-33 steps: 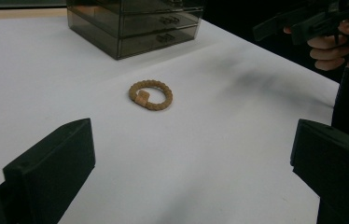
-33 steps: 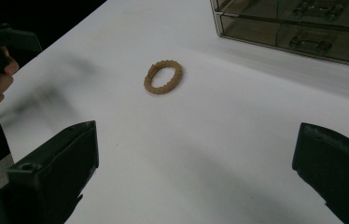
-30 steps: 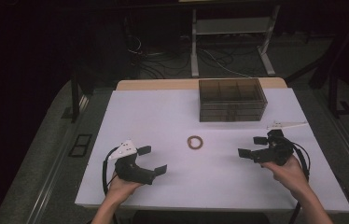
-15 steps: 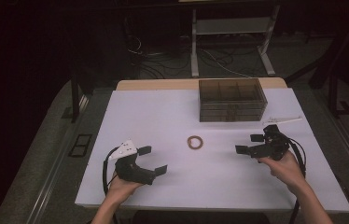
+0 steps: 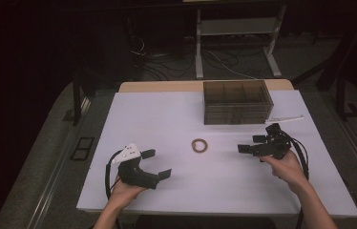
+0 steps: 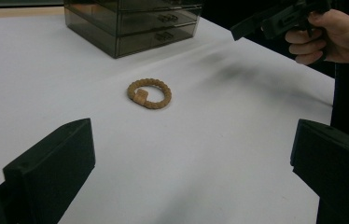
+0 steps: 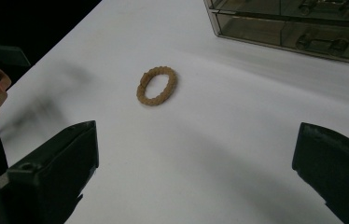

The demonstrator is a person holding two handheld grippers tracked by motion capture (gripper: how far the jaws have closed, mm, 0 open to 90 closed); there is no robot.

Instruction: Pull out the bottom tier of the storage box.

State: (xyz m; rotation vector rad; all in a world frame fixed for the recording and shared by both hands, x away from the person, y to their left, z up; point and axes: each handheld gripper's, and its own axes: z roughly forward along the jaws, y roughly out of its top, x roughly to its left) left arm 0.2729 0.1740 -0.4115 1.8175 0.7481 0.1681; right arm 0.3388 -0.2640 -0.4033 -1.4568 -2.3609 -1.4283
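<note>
left tool: jaws spread wide, nothing between them, sitting low over the tabletop
right tool: jaws spread wide too, nothing pinched, held a bit above the tabletop and pointed toward the left one
bracelet: little brown beaded ring, lying flat out ahead of both tools, roughly between them, touching neither. Closer to the right tool's jaw tips than the left's
bracelet from the left gripper view: straight ahead, past the jaws
drawer box: smoky clear plastic, beyond the bracelet, off to the far side of the right tool
white strip: thin thing just behind the right tool, next to the box
</note>
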